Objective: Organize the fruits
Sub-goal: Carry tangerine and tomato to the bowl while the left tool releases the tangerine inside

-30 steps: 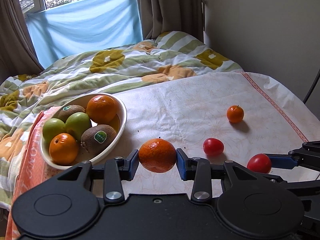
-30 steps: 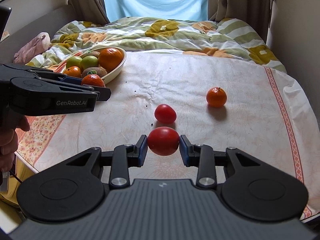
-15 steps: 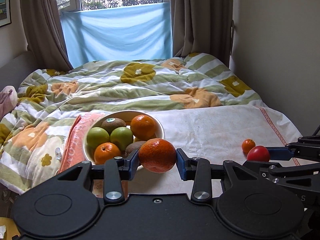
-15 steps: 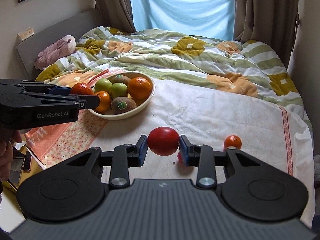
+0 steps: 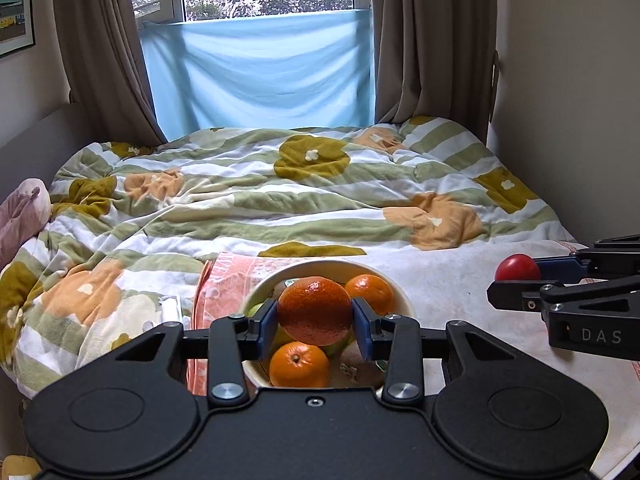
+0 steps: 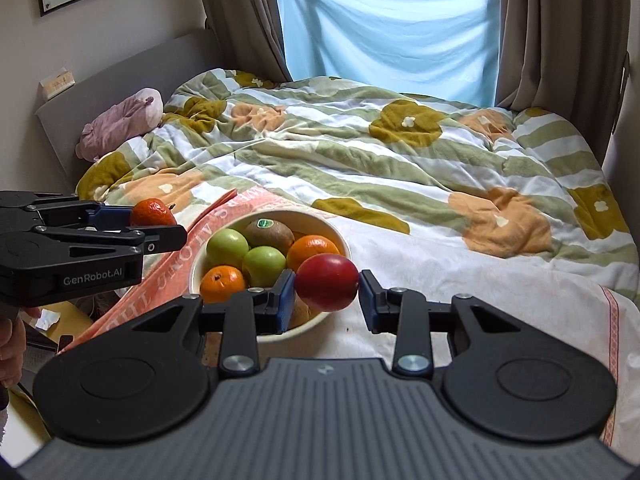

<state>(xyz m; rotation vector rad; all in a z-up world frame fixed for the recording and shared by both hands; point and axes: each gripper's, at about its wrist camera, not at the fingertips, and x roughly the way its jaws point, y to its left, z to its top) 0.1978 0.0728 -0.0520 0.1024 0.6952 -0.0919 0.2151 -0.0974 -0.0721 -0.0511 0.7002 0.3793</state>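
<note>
Item: left hand-held gripper clamped on a mandarin, right hand-held gripper clamped on a red fruit, both poised above the white bowl near the bed's left edge, evidently for depositing with its sorted fruit.

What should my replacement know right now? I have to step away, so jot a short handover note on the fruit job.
Left hand-held gripper: shut on a mandarin, held above the bowl.
Right hand-held gripper: shut on a red fruit, near the bowl's right rim.
Bowl: sits on the bed, on an orange towel, holding two green apples, kiwis and oranges.
Done: both fruits picked up.
Left: release both into the bowl. Whether any loose fruit remains on the sheet is out of view.
</note>
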